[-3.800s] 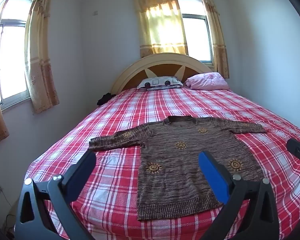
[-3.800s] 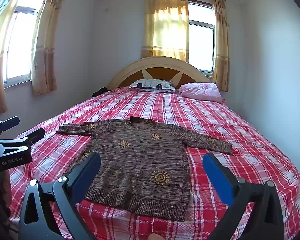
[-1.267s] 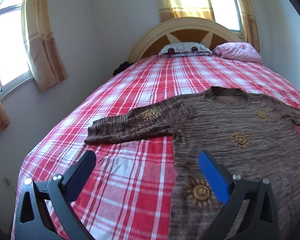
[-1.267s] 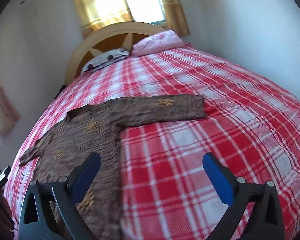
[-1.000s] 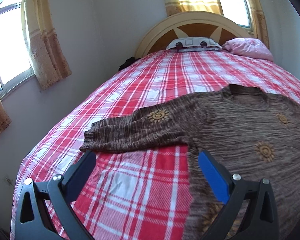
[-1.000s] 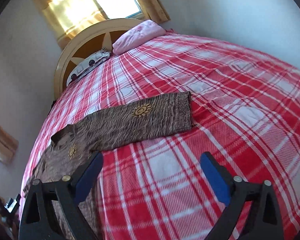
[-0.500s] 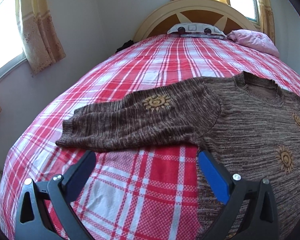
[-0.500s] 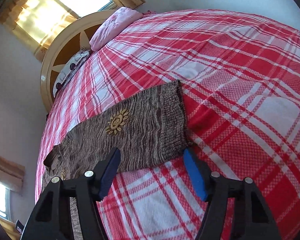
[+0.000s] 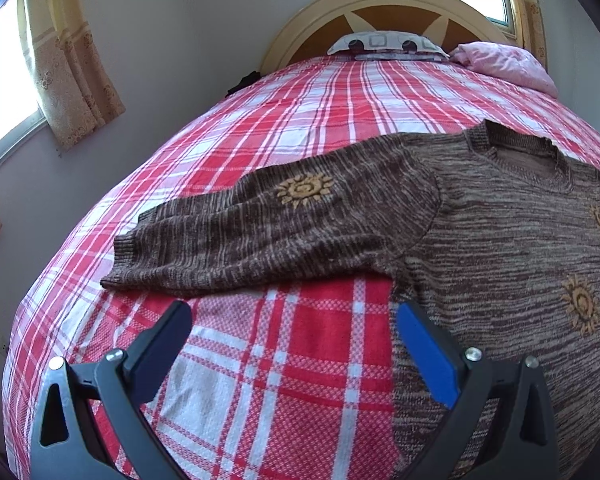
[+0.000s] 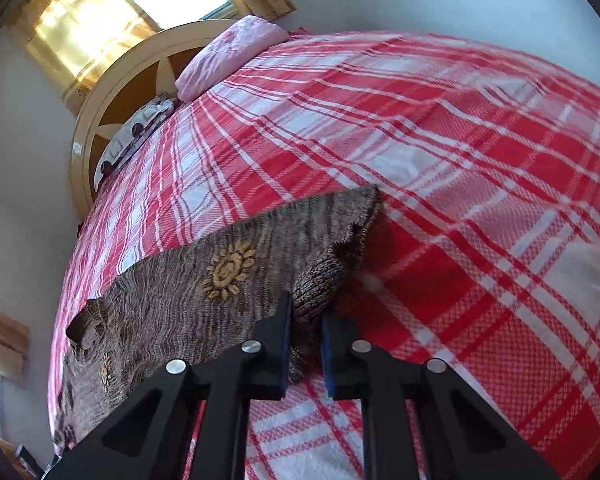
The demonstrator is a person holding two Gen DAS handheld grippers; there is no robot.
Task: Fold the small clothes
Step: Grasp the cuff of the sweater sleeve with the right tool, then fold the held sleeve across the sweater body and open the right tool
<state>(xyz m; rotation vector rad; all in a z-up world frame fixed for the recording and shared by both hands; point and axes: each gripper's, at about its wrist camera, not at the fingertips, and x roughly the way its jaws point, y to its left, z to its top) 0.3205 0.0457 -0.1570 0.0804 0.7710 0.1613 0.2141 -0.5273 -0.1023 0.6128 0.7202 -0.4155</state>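
Bed [image 9: 300, 92] with red-white plaid sheet fills both views; wooden headboard [image 9: 364, 4], patterned pillow [image 9: 380, 42] and pink pillow [image 9: 504, 64] at far end. Brown knit sweater [image 9: 500, 240] with sun motifs lies flat, front up, across the near part of the bed, neckline toward the headboard.

Left sleeve [image 9: 260, 232] spread out sideways, cuff flat on sheet. Right sleeve [image 10: 228, 276] also out sideways, but its cuff [image 10: 320, 280] is bunched and lifted off the sheet.

Right gripper [image 10: 305, 320]: jaws nearly together, clamped on the right cuff. Left gripper [image 9: 292, 328]: jaws wide apart, nothing between them, hovering just short of the left sleeve's lower edge, near the armpit.

Step in hand, likely: fold sleeves in over the body. To do it well:
- left gripper should shift out to the cuff, not grab mid-sleeve, and pinch both knit layers
- avoid catching the plaid sheet with the cuff; the pictures don't show whether the right grip is clear of it
- lift low, carry each cuff across toward the chest, crease at the shoulder seam
- knit is stretchy, so don't pull hard or the body drags off-square
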